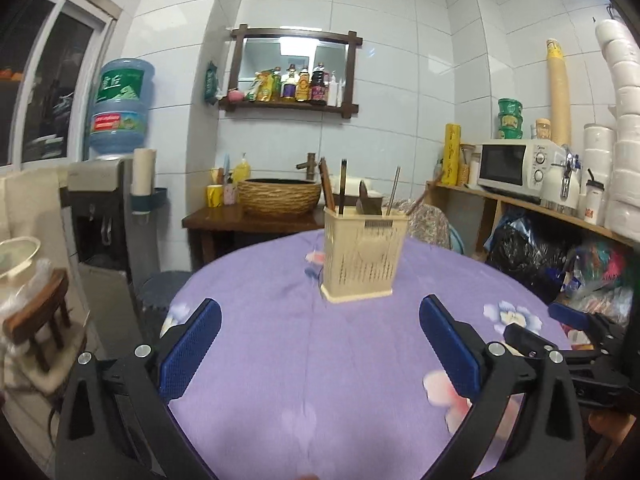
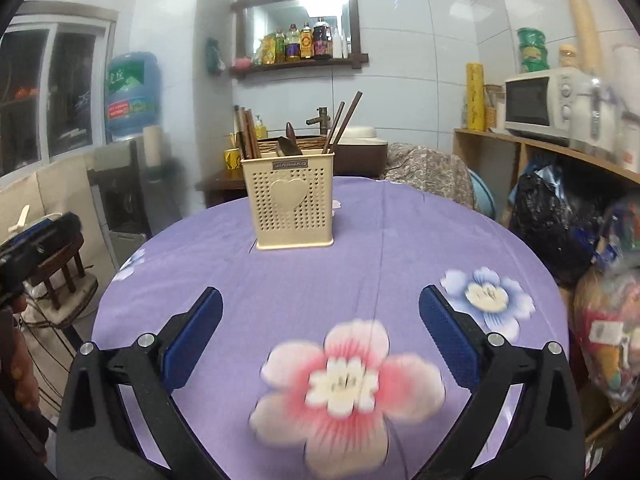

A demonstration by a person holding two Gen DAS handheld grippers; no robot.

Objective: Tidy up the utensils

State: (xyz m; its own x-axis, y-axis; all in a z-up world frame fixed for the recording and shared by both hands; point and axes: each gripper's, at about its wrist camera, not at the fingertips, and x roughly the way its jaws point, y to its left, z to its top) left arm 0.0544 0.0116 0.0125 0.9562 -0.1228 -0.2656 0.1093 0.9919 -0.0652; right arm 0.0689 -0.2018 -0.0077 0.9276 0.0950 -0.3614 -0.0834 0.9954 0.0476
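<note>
The cream perforated utensil holder (image 1: 365, 256) is stood upright near the middle of the round table (image 1: 280, 360), on a purple flowered cloth, and chopsticks (image 2: 342, 124) and other dark-handled utensils are seen leaning inside it. No loose utensil can be made out on the cloth in either view, so the sorting is judged largely done. The left gripper (image 1: 320, 344) is held wide apart over the near edge of the table with nothing between its blue pads (image 1: 192, 352); the right gripper (image 2: 320, 340) is likewise spread fully and empty, well short of the holder. The risks lie mostly in any further approach — the holder is light and tall, and it could be tipped or slid if struck by an outspread finger. The leaning chopsticks could be caught and levered out if a hand were brought over the rim. The two grippers are close beside each other — a careless sweep could knock them together.
</note>
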